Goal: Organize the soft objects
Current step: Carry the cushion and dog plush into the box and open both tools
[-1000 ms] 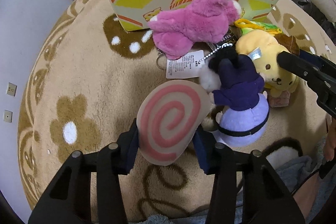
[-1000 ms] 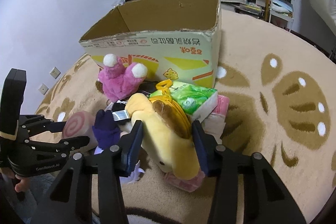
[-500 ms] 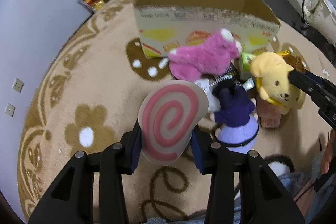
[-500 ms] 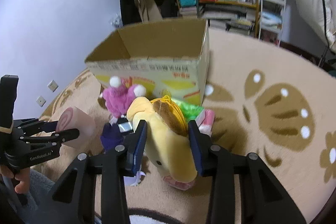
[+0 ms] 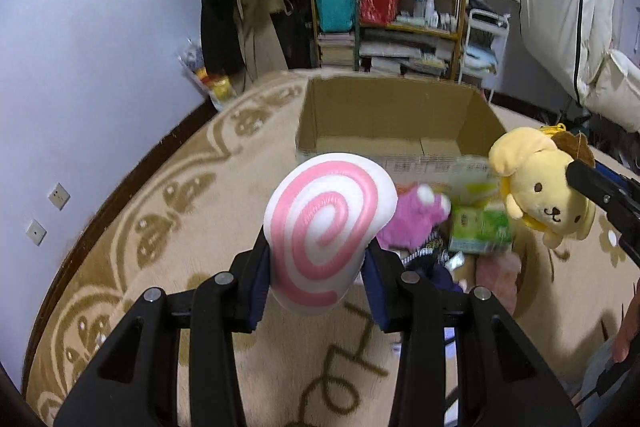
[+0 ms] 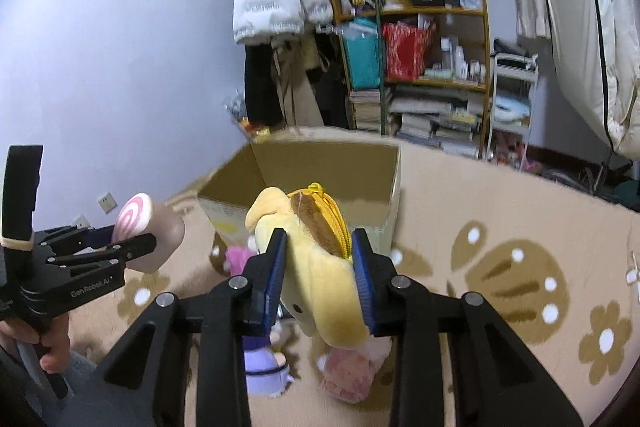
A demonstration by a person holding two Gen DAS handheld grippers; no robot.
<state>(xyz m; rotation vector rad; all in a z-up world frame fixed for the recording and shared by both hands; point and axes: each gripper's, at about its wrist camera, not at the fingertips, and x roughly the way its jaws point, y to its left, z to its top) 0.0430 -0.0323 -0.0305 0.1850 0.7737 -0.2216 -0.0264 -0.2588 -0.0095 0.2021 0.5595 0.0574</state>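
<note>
My left gripper (image 5: 316,275) is shut on a pink-and-white swirl roll cushion (image 5: 328,227) and holds it in the air in front of the open cardboard box (image 5: 384,107). My right gripper (image 6: 318,271) is shut on a yellow dog plush (image 6: 316,259) and holds it up before the same box (image 6: 324,167). The dog plush also shows in the left wrist view (image 5: 540,183), at the right. On the rug below lie a pink plush (image 5: 408,223), a green packet (image 5: 478,231) and a purple plush (image 6: 266,371).
A beige rug with brown flowers (image 6: 520,275) covers the floor. A cluttered shelf (image 5: 400,7) and hanging coats stand behind the box. The purple wall (image 5: 100,47) runs along the left. A pink soft item (image 6: 352,371) lies under the dog plush.
Both grippers have lifted their toys off the rug and tilted up toward the box. The pile on the floor has dropped lower in view.
</note>
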